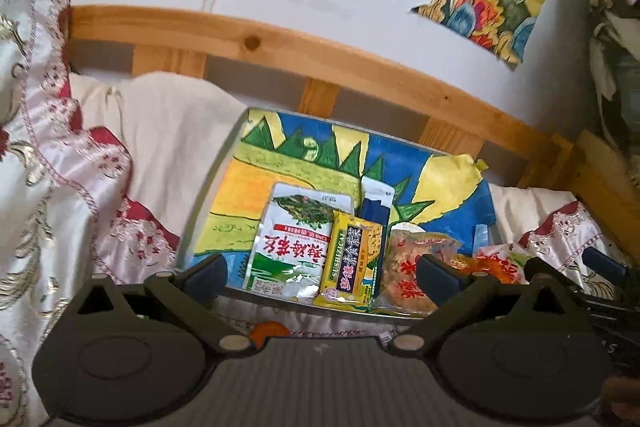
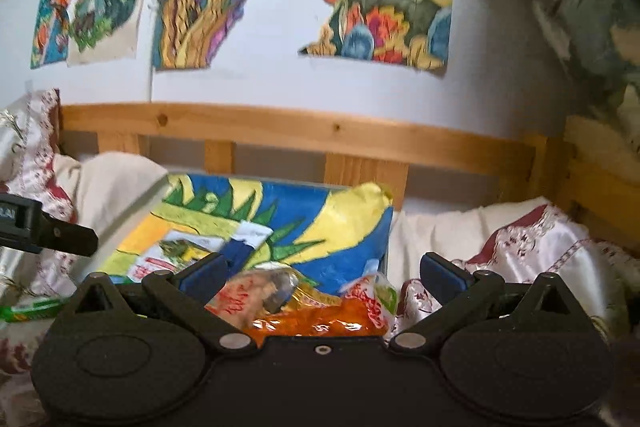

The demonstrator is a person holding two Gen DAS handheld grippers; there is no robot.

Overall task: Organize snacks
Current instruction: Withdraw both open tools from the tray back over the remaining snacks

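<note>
While several packets are already lined up side by side on the painted tray (image 1: 440,183) at lower centre of the left view, sorting is judged only partly done. An orange snack bag (image 2: 320,319) lies off the tray's lower right corner, between the wide-spread jaws of the right gripper (image 2: 322,273). The left gripper (image 1: 320,273) is likewise held wide, gripping nothing.

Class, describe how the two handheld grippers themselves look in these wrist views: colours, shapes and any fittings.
The left gripper has a dark grey-green body with two rounded lobes, angled linkage arms, pale round pivot pins and dark blue fingers. The right gripper has the same shape in black, with silver pins, a small centre screw and blue fingers.
</note>
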